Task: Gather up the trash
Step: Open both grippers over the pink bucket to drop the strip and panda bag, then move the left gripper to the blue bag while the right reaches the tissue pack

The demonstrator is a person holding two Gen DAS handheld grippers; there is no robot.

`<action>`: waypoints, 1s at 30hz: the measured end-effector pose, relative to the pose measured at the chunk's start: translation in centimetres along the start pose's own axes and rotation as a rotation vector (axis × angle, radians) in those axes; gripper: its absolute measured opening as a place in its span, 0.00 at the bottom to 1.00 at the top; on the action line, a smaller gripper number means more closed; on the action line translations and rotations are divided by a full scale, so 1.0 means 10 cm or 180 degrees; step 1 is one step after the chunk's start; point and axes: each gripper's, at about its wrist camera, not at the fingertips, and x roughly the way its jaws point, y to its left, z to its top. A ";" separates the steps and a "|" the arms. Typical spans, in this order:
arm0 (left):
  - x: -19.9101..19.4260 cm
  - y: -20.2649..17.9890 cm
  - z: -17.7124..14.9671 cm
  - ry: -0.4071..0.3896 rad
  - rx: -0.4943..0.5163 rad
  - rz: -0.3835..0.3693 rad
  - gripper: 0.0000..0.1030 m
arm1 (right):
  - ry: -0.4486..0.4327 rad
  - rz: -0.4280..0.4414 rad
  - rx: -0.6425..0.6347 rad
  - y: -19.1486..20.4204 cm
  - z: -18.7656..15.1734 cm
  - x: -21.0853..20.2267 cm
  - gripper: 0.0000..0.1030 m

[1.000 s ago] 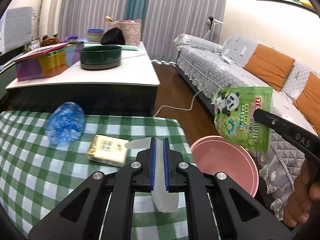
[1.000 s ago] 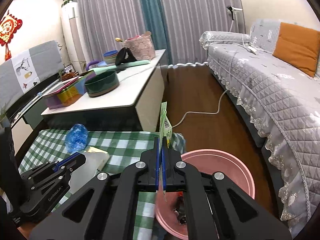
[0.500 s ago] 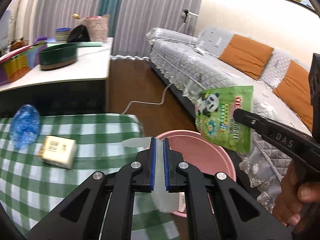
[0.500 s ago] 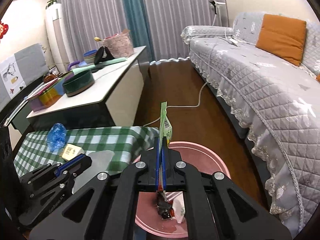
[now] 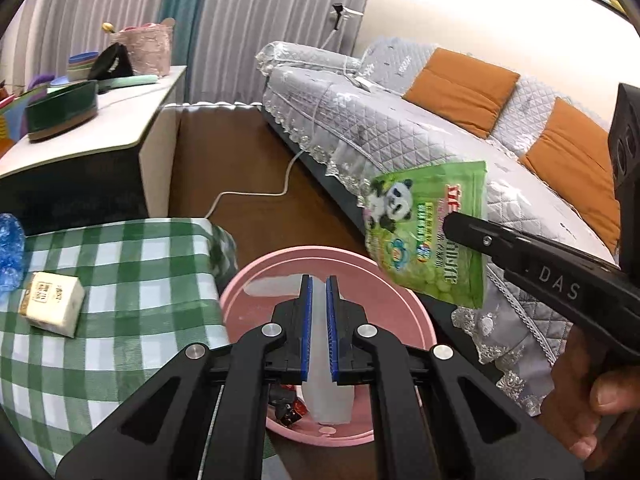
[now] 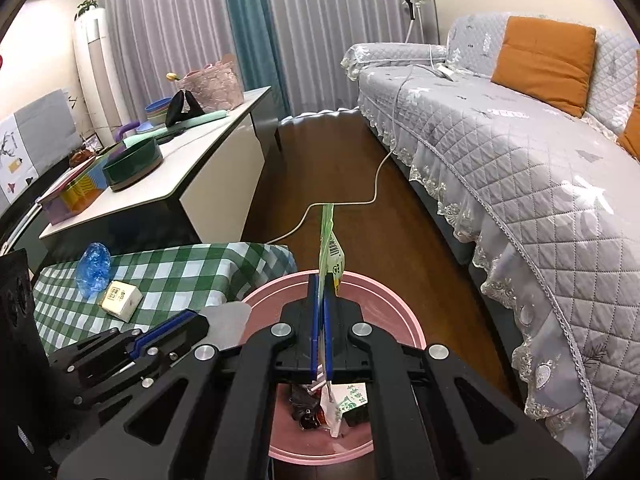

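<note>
We hold our left gripper [image 5: 318, 308] clamped on a translucent white wrapper [image 5: 328, 400], pink bin [image 5: 416, 316] right below it, our right gripper [image 6: 321, 320] pinching the green panda pouch [image 5: 432, 236] edge-on above the same bin, blue crumpled bag [image 6: 94, 268] and small box [image 6: 120, 300] on the checked tablecloth [image 6: 180, 272] off to its left.

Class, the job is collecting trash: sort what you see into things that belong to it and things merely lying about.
Belongs to the job:
- left claw, shut on the translucent wrapper
- right claw, shut on the green panda packet
- pink bin
- blue bag
- small box

Lying about:
- green bowl
- orange cushion
- white cable
</note>
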 end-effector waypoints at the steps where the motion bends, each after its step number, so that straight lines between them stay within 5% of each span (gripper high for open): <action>1: 0.02 -0.01 0.00 0.0017 0.0011 -0.0022 0.10 | 0.0003 0.0001 -0.0001 0.00 0.00 0.00 0.06; 4: 0.01 0.00 0.00 0.0008 -0.0005 -0.0006 0.25 | -0.0001 -0.0051 0.0040 -0.01 0.01 0.00 0.26; 6: -0.03 0.02 0.00 -0.0034 -0.0006 0.0020 0.25 | -0.0032 -0.0066 0.0075 -0.02 0.02 -0.01 0.31; 30: -0.73 0.62 0.10 -0.0298 -0.0228 0.0469 0.25 | -0.0190 0.0229 0.0041 0.64 0.20 -0.23 0.31</action>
